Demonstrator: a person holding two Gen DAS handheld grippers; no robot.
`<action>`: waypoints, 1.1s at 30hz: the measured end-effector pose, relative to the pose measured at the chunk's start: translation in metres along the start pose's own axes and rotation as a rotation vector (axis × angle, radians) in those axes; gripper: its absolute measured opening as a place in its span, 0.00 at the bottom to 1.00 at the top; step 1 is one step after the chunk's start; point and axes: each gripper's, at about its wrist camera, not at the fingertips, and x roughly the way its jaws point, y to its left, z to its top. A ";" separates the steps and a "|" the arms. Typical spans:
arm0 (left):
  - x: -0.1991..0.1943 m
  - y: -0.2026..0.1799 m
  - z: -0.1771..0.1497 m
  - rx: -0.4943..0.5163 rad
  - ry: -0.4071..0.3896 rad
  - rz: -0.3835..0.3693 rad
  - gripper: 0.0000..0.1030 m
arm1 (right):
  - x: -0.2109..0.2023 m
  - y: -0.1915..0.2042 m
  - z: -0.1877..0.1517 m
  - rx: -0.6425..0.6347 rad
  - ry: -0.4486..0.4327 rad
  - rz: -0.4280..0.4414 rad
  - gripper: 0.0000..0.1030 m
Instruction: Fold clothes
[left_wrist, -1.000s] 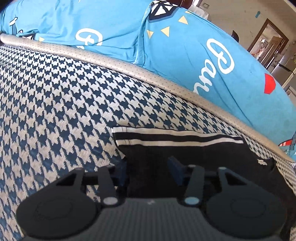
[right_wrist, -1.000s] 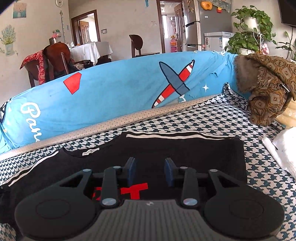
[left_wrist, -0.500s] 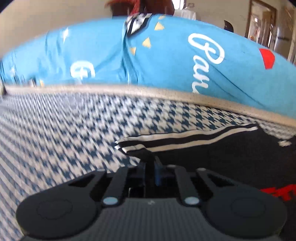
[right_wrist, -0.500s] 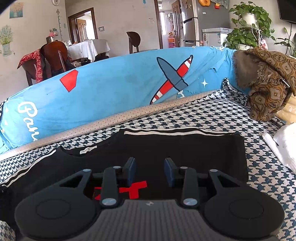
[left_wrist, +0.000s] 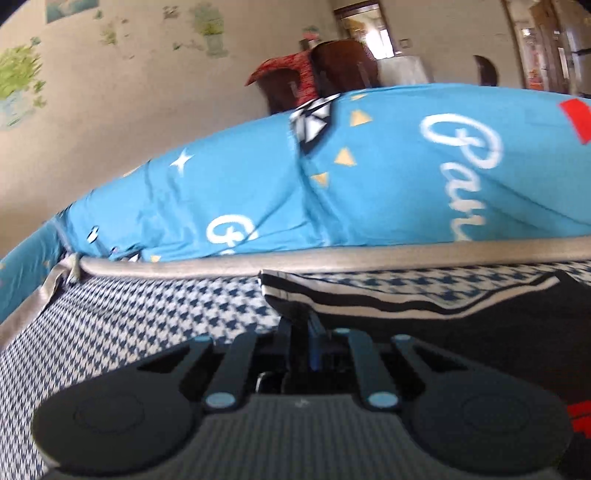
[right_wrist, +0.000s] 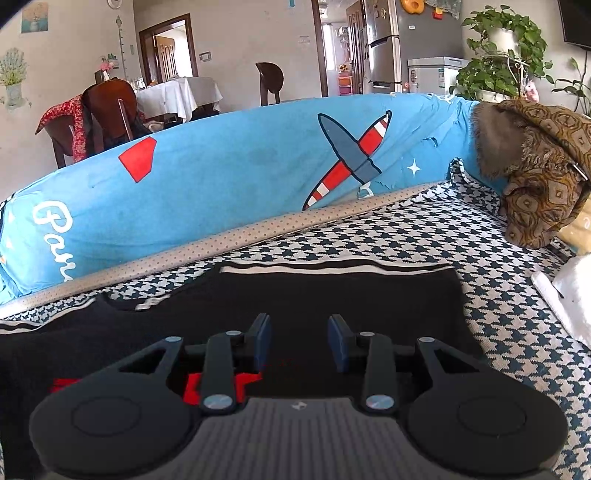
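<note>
1. A black garment (right_wrist: 332, 295) with white-striped cuffs lies spread on a houndstooth sofa seat (right_wrist: 498, 314), in front of a blue cushion (right_wrist: 240, 184).
2. The left tongs (left_wrist: 301, 328) are pressed together, pinching the striped sleeve cuff (left_wrist: 291, 295) and holding it raised off the seat.
3. The right tongs (right_wrist: 299, 341) hover over the garment's middle, spread apart, with nothing between them.
</note>
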 end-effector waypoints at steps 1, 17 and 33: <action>0.004 0.004 -0.001 -0.006 0.008 0.013 0.09 | 0.001 -0.001 0.001 0.001 0.003 0.001 0.34; 0.022 0.023 -0.009 -0.069 0.143 0.015 0.65 | 0.025 -0.015 0.007 -0.006 0.100 0.062 0.35; -0.022 -0.004 0.001 -0.061 0.060 -0.087 0.90 | 0.043 -0.016 0.012 -0.006 0.111 0.142 0.35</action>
